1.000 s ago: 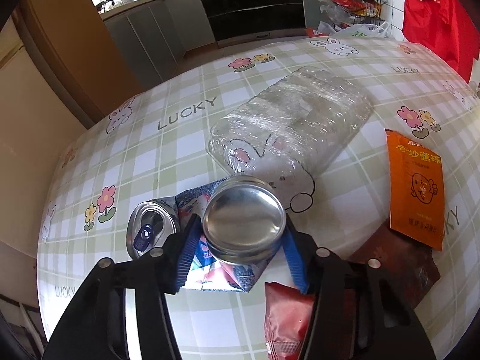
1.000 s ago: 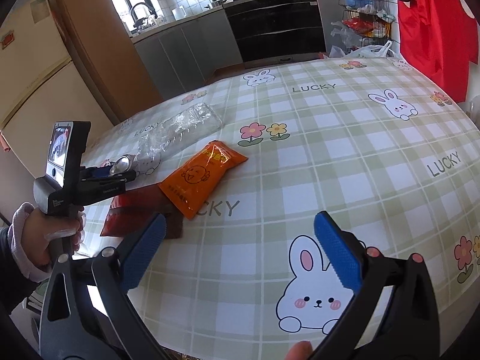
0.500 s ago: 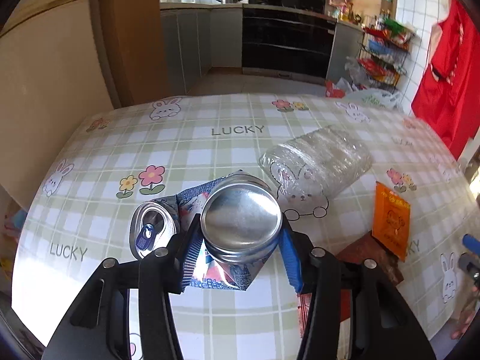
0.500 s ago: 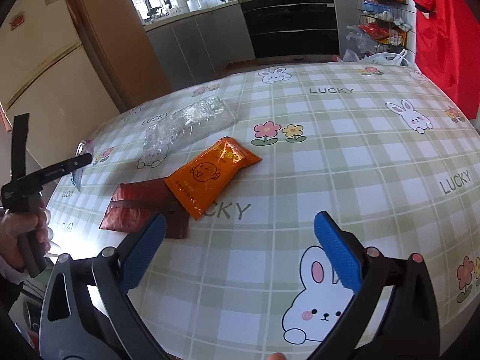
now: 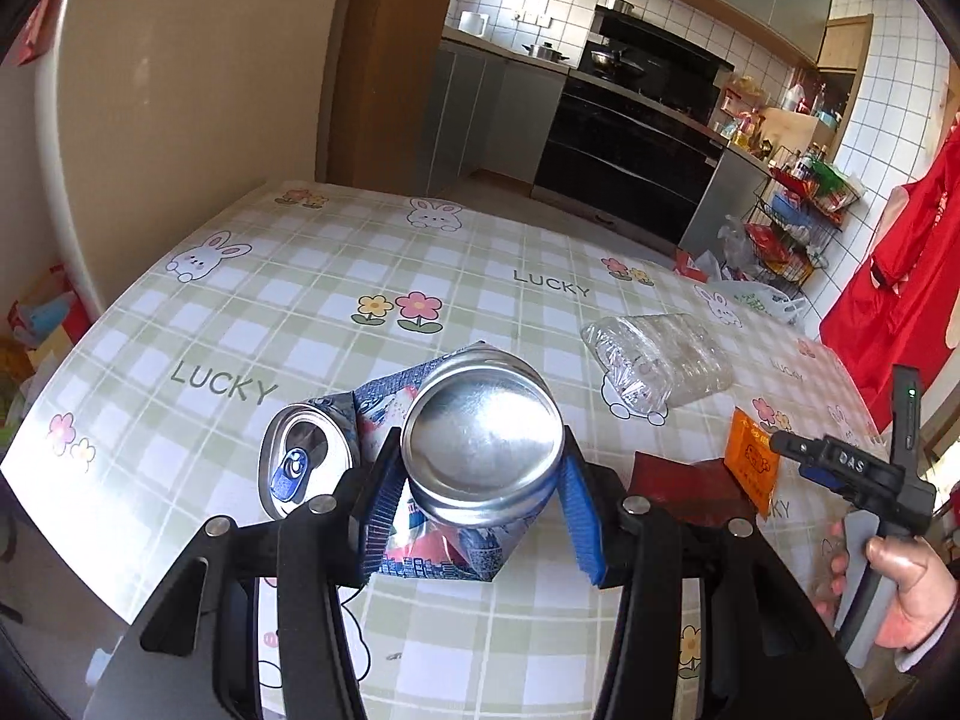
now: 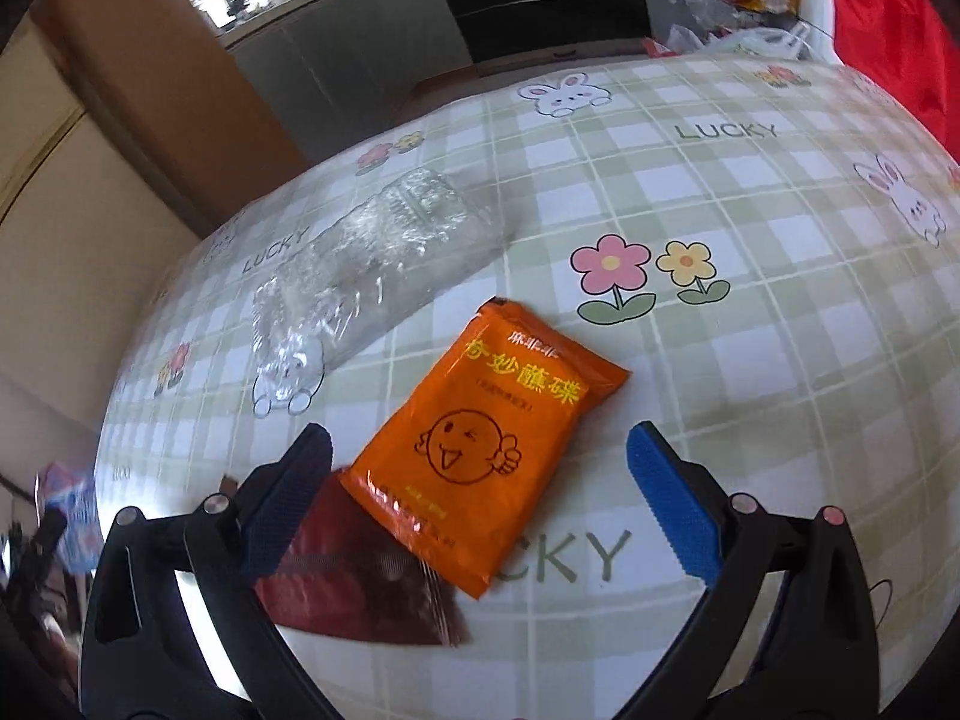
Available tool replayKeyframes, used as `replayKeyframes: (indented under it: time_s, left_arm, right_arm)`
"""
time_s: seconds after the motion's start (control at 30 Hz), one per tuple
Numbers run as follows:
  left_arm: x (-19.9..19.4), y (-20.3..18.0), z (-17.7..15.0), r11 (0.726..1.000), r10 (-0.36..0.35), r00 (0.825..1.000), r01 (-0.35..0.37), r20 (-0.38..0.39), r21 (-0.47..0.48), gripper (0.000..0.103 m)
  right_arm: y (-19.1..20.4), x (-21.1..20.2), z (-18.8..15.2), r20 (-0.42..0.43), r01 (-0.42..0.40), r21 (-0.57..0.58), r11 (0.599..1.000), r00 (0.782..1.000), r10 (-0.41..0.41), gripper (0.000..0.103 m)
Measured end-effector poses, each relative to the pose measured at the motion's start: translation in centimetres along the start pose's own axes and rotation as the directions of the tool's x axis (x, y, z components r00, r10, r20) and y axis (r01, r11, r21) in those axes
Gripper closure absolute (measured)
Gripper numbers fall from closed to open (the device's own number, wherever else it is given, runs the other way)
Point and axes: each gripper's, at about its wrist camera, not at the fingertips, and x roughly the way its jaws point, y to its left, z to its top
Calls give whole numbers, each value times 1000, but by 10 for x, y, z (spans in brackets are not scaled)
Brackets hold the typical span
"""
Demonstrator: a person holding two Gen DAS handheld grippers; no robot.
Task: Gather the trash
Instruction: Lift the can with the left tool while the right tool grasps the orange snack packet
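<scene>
Right gripper (image 6: 480,498) nearer orange packet (image 6: 489,444), fingers wide, left gripper (image 5: 480,516) holding crushed can (image 5: 456,468)

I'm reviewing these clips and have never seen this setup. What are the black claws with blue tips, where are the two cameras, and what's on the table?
There is no robot here. A person holds a hand-held gripper in each hand, and each gripper carries a fisheye camera looking forward along its two blue-padded fingers, so each picture shows that gripper's own fingers at the bottom.

In the left wrist view, the left gripper is shut on a crushed can. At the right edge you see the person's hand holding the other tool.

In the right wrist view, the right gripper is open and holds nothing; it hangs over an orange packet, which overlaps a dark red wrapper. Farther back lies a clear plastic bottle. All rest on a checked tablecloth.
</scene>
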Motion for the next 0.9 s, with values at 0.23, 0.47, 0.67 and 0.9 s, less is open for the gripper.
replayKeyframes:
  time_s: [0.23, 0.47, 0.67, 0.9]
  left_arm:
    - [-14, 18, -8, 996, -48, 999, 49, 16, -78, 55]
    - [-20, 22, -13, 994, -57, 998, 59, 25, -91, 55]
    - [-19, 18, -21, 993, -78, 997, 79, 18, -93, 55]
    - [-22, 13, -27, 989, -111, 994, 111, 8, -98, 55]
  right_arm:
    - [27, 27, 9, 10, 191, -28, 981, 982, -191, 6]
    - [31, 42, 1, -13, 281, -40, 959, 959, -282, 6]
    - [31, 42, -2, -6, 284, -99, 954, 958, -286, 18]
    - [14, 26, -3, -9, 203, -106, 973, 979, -205, 36]
